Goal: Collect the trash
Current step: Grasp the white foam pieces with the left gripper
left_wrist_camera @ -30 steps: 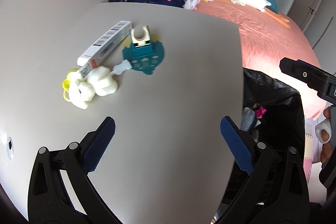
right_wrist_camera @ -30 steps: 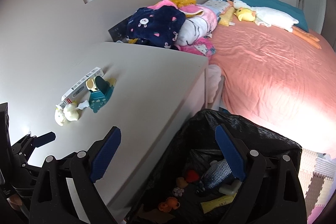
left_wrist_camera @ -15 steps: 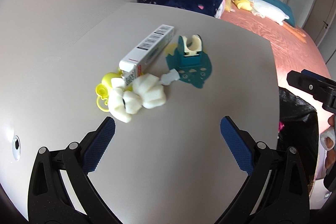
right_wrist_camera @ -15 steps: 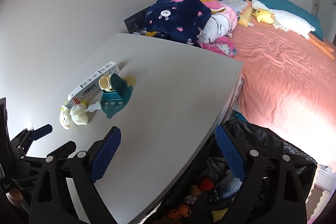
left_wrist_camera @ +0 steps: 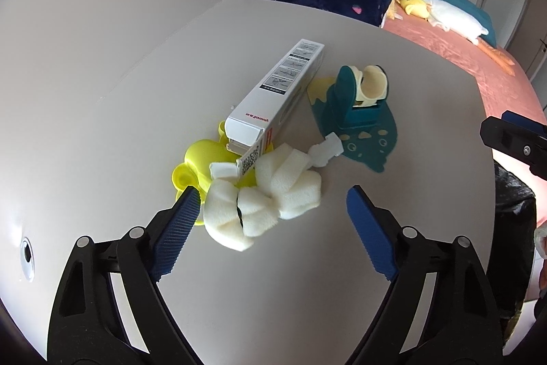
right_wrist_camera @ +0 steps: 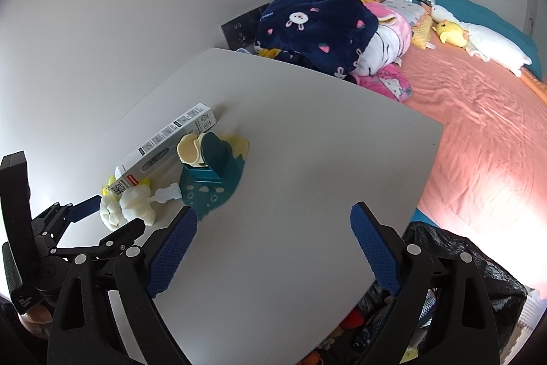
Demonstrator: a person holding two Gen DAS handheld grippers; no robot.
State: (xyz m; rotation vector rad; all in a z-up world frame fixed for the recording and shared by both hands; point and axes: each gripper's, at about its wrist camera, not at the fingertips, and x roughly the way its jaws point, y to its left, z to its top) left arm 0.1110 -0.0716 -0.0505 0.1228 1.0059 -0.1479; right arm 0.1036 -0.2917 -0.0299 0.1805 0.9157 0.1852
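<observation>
A: What lay on the desk (left_wrist_camera: 342,262), from the left side?

B: First came a yellow plastic piece (left_wrist_camera: 200,161), partly under the other things. On it rested the near end of a long white box (left_wrist_camera: 277,98), and touching that end was a white foam brush (left_wrist_camera: 266,197) with a short white handle. To the right of the box stood a teal holder (left_wrist_camera: 359,122) with a cream clip on top.

A: And the left tool?

B: The left tool (left_wrist_camera: 271,221) was wide open and held nothing. Its 2 blue fingers (left_wrist_camera: 177,228) stood on both sides of the foam brush, the left one just beside the foam and over the yellow piece. I could not tell if it touched them.

A: The right tool?

B: The right tool (right_wrist_camera: 273,248) was also wide open and empty, over the bare part of the desk, well apart from the trash. Below it, at the right edge of the desk, was the black trash bag (right_wrist_camera: 478,265) with small coloured things inside. Behind the desk was a bed (right_wrist_camera: 478,125) with a pink sheet and a dark blue blanket (right_wrist_camera: 314,29).
</observation>
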